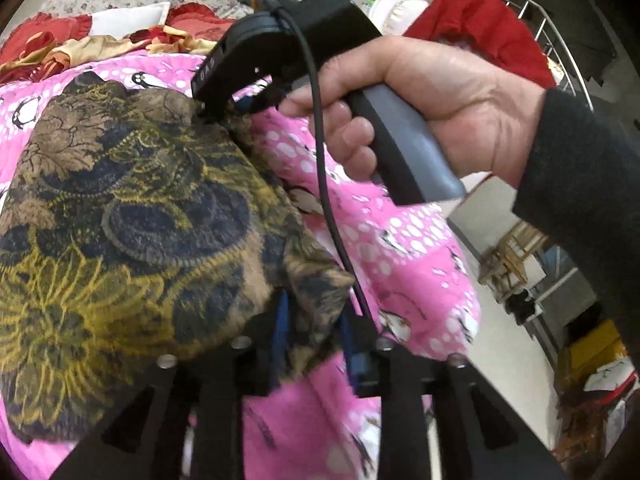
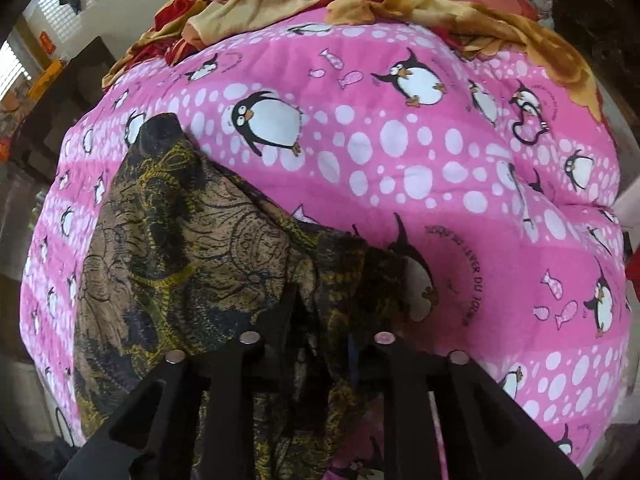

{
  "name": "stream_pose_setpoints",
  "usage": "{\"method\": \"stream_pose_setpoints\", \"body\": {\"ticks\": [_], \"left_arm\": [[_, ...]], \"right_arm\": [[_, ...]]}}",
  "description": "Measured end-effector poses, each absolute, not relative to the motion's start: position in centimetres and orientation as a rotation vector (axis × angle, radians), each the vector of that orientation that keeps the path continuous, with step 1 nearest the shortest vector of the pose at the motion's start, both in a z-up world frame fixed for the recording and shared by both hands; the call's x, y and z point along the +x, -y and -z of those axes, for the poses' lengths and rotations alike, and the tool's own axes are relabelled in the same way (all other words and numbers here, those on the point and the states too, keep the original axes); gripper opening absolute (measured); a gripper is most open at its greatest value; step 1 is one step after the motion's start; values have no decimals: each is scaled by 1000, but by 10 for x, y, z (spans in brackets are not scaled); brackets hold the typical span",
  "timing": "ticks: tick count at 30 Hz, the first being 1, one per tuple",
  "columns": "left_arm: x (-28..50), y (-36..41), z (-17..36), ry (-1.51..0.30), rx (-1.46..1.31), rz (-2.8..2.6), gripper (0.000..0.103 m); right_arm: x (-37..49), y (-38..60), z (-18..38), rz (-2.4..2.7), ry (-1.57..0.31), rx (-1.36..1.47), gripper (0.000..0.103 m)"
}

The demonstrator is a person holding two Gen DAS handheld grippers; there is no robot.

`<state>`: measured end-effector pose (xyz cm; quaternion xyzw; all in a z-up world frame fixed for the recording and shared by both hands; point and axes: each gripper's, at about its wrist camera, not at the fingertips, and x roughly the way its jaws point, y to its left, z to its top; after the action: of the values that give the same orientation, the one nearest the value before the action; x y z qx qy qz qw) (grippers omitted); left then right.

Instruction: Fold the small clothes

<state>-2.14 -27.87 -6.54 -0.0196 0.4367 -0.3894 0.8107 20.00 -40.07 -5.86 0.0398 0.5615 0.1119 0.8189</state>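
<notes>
A small brown cloth garment (image 1: pixel 132 216) patterned with black and yellow-gold flowers lies spread on a pink quilt (image 2: pixel 400 152) printed with penguins and white dots. The left gripper (image 1: pixel 310 344) and right gripper (image 2: pixel 316 340) each stand slightly parted with a fold of the garment between the fingers. Whether the pads press on it is unclear, since cloth hides the fingertips and blur softens the near edge.

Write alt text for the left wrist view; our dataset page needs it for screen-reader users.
A brown, black and yellow patterned garment lies on a pink penguin-print quilt, one corner between the left gripper fingers, while the right hand holds the right gripper at its far edge.
</notes>
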Motion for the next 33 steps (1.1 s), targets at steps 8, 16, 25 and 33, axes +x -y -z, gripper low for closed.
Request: {"method": "stream_pose_setpoints", "body": {"ticks": [8, 16, 25, 33], "left_arm": [[-37, 195, 21, -838, -60, 806, 43], [7, 148, 61, -899, -5, 569, 6], [3, 144, 91, -961, -36, 574, 6], [65, 152, 6, -819, -74, 566, 29]], "right_arm": [[121, 419, -26, -233, -900, 143, 25], [-1, 346, 4, -343, -870, -99, 20], [-36, 387, 81, -151, -910, 83, 20], [-11, 381, 22, -66, -929, 66, 28]]}}
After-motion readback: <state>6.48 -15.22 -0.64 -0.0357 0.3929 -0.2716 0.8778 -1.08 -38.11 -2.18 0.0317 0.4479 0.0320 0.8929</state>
